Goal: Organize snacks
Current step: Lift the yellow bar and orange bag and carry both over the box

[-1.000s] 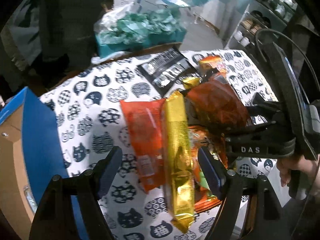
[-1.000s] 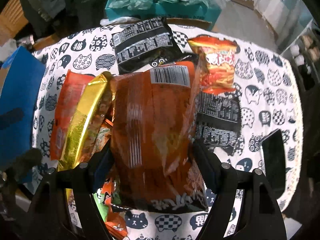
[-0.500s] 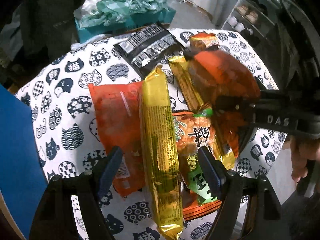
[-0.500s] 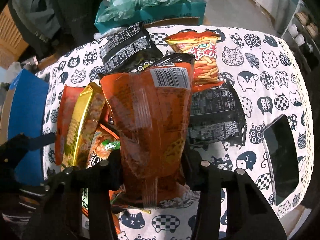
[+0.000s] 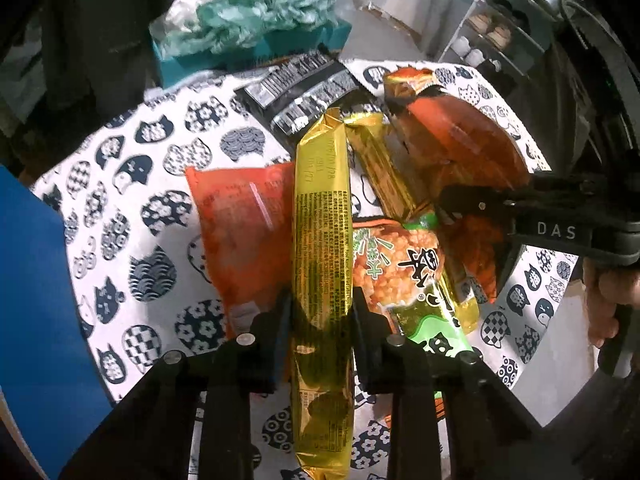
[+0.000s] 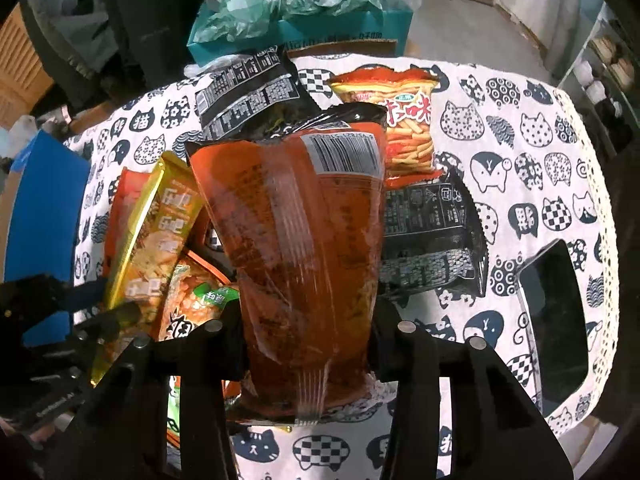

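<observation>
Left wrist view: left hand-held gripper (image 5: 318,320) now clamped on long gold packet (image 5: 320,264), jaws wide apart a second ago. Right hand-held gripper (image 6: 306,332) pinching orange bag (image 6: 296,240) as before, bag lifted off the pile. Means both picks secured; likely next a carry to blue box (image 5: 36,300) at 9 o'clock. Gold packet: glossy foil, slim, stiff-looking, running 6 to 12 o'clock over red pouch (image 5: 240,224) and green-orange cracker bag (image 5: 404,272) on cat-print table (image 5: 132,184). Orange bag: crinkly, barcode up top.
</observation>
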